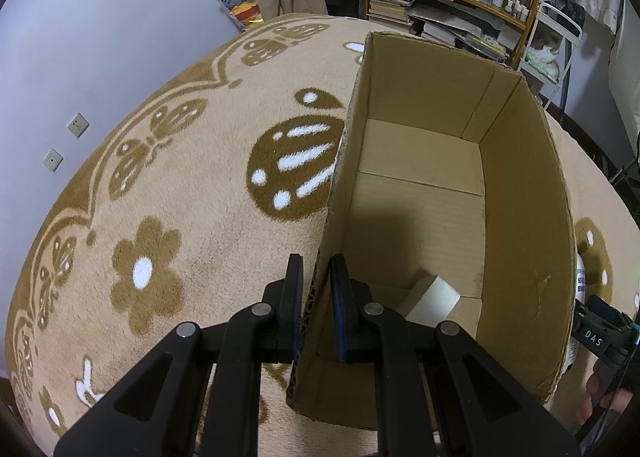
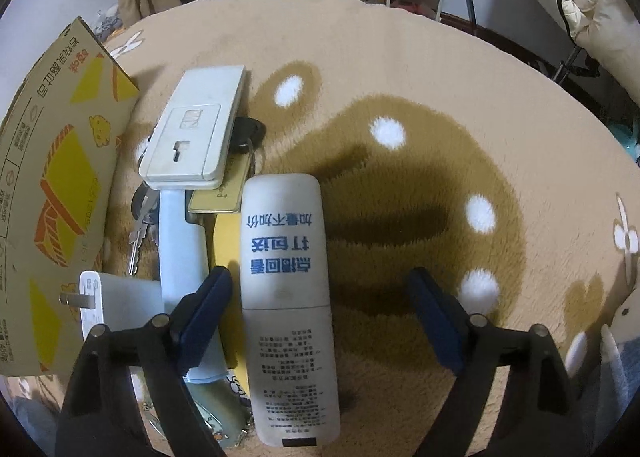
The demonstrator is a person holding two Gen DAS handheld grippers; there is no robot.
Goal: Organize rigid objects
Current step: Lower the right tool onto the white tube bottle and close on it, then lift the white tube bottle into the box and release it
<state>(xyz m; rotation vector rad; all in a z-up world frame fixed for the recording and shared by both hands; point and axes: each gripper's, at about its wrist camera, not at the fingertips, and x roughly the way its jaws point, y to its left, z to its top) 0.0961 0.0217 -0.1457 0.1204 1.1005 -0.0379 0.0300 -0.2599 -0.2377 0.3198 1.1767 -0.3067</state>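
The left gripper (image 1: 316,297) has its jaws narrow and closed on the near left wall of the cardboard box (image 1: 524,217), one finger outside and one inside. The box stands open on the beige blanket (image 1: 180,177) with brown flowers. Inside it, near the gripper, lies one small white block (image 1: 434,299).

In the right wrist view the box (image 2: 52,185) is at the left edge. Just beside it lies a group of things: a white plug (image 2: 108,301), keys (image 2: 140,225), a light blue handle (image 2: 182,253), and a white wall switch (image 2: 196,129) that rests on top of the handle. Next is a white bottle (image 2: 286,297) with blue letters, lying flat. The right gripper (image 2: 320,309) has its jaws wide, with the bottle between them close to the left finger; they hold nothing.
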